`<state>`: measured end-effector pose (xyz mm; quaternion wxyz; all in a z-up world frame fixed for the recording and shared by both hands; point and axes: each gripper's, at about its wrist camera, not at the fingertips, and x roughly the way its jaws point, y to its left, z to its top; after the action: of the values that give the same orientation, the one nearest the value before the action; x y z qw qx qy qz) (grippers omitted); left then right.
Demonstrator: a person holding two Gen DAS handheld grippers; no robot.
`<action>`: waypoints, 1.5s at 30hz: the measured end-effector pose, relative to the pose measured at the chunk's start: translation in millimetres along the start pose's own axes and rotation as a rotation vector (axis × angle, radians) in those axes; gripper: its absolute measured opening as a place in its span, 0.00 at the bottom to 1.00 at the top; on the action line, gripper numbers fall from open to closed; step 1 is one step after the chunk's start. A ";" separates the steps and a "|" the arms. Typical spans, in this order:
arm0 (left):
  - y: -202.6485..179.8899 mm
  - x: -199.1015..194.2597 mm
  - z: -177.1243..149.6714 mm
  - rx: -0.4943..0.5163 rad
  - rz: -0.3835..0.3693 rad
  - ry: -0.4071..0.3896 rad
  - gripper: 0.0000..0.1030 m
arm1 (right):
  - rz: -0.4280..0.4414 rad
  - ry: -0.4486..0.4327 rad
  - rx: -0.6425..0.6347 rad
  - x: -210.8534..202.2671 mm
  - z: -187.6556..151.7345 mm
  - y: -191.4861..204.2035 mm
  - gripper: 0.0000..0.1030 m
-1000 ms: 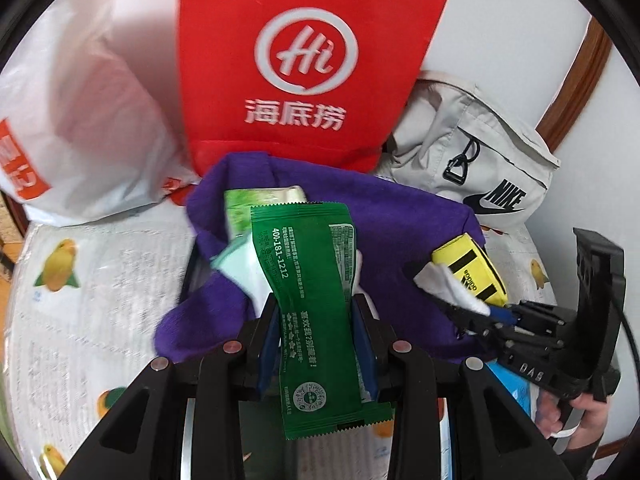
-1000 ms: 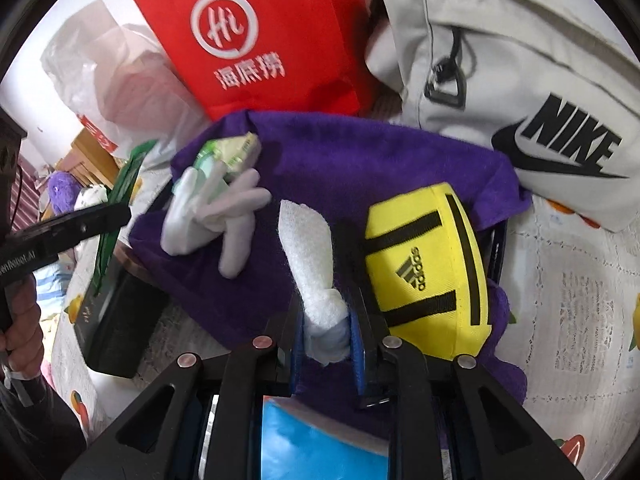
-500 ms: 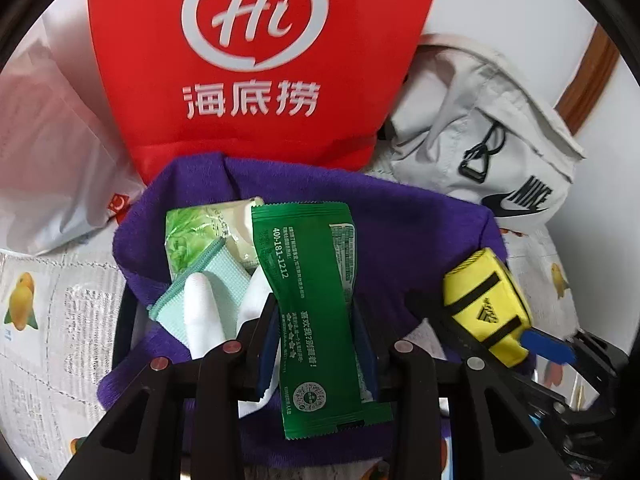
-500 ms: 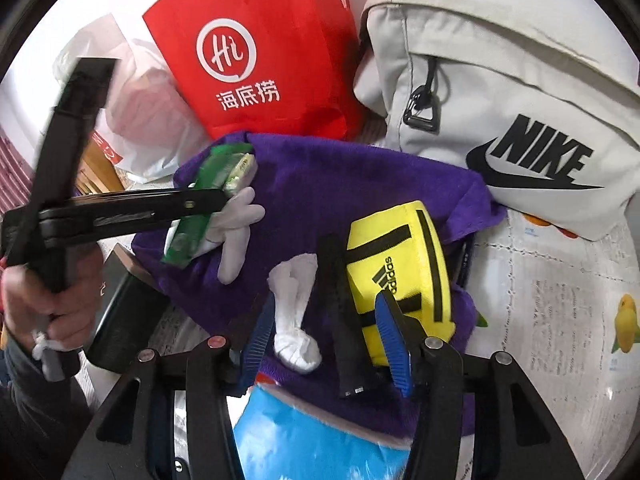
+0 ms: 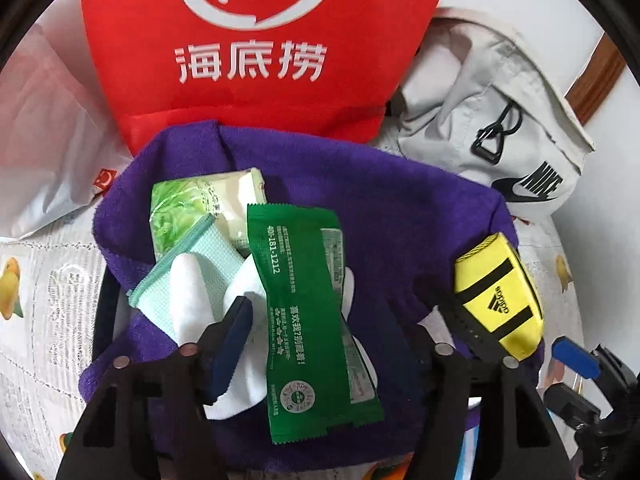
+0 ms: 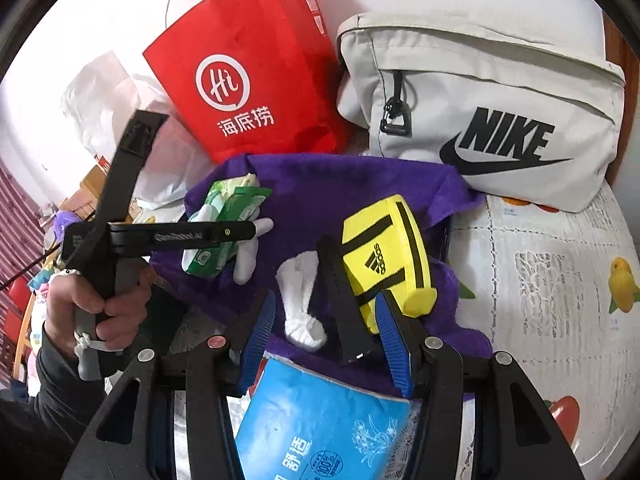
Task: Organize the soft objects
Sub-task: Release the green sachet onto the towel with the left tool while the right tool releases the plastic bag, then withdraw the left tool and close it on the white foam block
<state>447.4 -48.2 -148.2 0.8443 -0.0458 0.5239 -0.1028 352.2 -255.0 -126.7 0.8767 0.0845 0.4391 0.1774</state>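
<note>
On the purple towel (image 5: 400,208), a glossy dark-green sachet (image 5: 308,312) with white print is lying between the left gripper (image 5: 332,332)'s opening jaws, pads clear of it. Nearby, the right gripper (image 6: 326,324) is standing half open around a crumpled white sock (image 6: 300,304), untouched.

A towel (image 5: 400,208) lies spread over a box, and on it rest a glove (image 5: 192,292), a long packet (image 5: 308,312) on top of the glove, and a pouch (image 5: 500,296) off to the right. Behind the towel stand a paper bag (image 5: 256,60) on the left and a backpack (image 5: 500,120) on the right.
</note>
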 end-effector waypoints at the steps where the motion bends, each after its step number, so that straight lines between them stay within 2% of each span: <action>1: -2.5 -2.1 -0.6 0.009 0.009 -0.003 0.65 | 0.001 -0.001 0.003 -1.7 -1.1 0.3 0.50; 3: -5.7 -8.4 -2.6 0.026 0.022 -0.010 0.65 | -0.001 -0.003 0.004 -4.5 -3.0 2.1 0.50; 13: 1.6 -64.6 -18.7 0.008 -0.030 -0.105 0.65 | -0.026 -0.025 -0.023 -32.5 -22.0 22.0 0.50; 17: 5.2 -92.4 -35.5 0.003 -0.051 -0.152 0.65 | -0.031 -0.029 -0.027 -45.6 -35.6 32.1 0.50; 29: 28.8 -154.0 -110.5 -0.028 -0.014 -0.151 0.65 | -0.064 -0.031 -0.044 -81.4 -82.9 59.2 0.51; 36: 42.9 -166.3 -162.9 -0.042 -0.006 -0.137 0.65 | -0.059 -0.036 -0.054 -96.7 -113.6 75.5 0.50; 39: 50.0 -162.7 -183.9 -0.059 -0.008 -0.123 0.74 | -0.055 -0.023 -0.058 -97.9 -129.4 81.3 0.51; 45: 59.2 -150.1 -215.6 -0.062 0.026 -0.115 0.80 | -0.055 0.014 -0.086 -96.4 -158.8 90.7 0.51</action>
<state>197.6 49.4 -124.1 0.8724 -0.0710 0.4782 -0.0726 150.6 -209.6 -123.2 0.8810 0.0335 0.4393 0.1726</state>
